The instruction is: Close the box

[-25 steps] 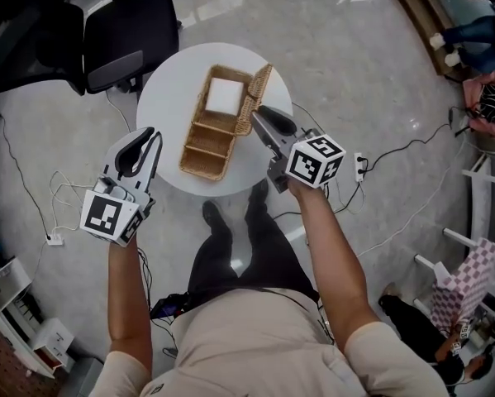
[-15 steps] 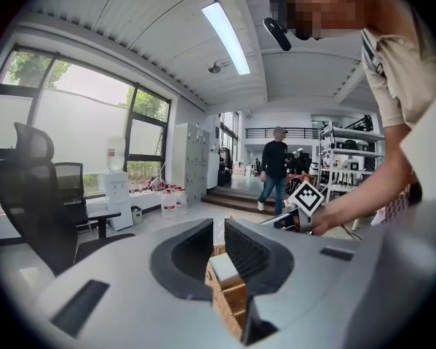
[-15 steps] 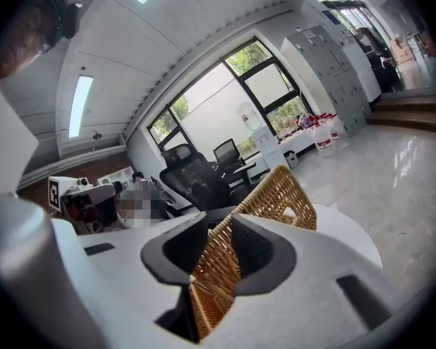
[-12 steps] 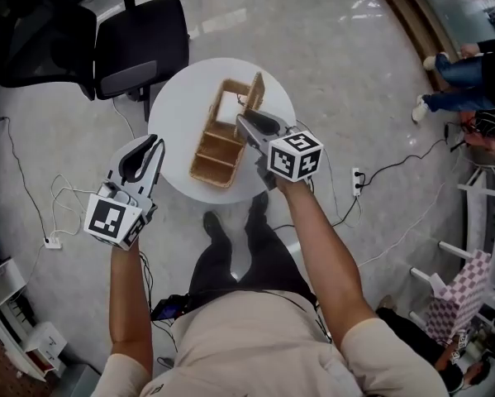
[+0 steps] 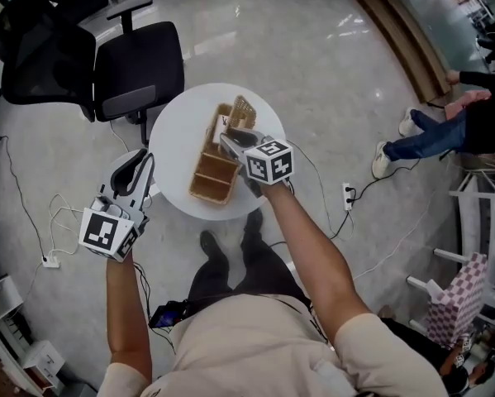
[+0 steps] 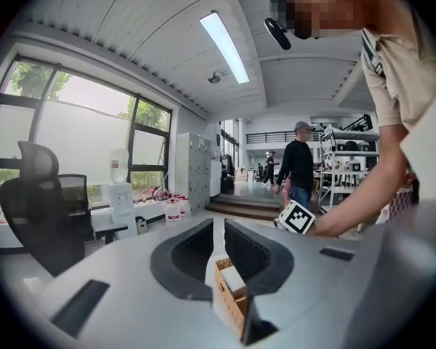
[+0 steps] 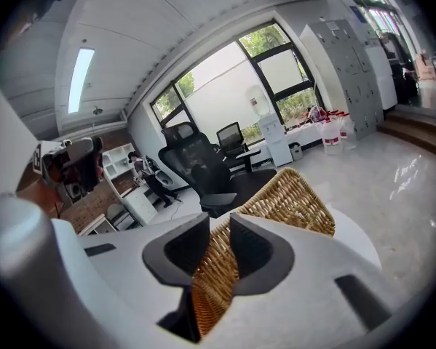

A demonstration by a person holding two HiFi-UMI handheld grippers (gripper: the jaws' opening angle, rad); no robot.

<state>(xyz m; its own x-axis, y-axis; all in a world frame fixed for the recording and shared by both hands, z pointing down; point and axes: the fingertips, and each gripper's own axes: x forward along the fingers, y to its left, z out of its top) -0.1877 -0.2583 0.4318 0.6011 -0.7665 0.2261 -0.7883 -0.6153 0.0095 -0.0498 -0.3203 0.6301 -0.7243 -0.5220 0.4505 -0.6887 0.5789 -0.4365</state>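
The right gripper no longer sits at the right rim of the table. It is now over the box, with the lid clamped between its jaws. A second ago the lid leaned wide open, out to that gripper's side of the box. Now it stands almost on edge above the compartment farthest ahead of the jaws, swung partway toward the box. The white block seen earlier in that compartment is covered in the head view. A passer-by's legs now stride well off to the gripper's right.
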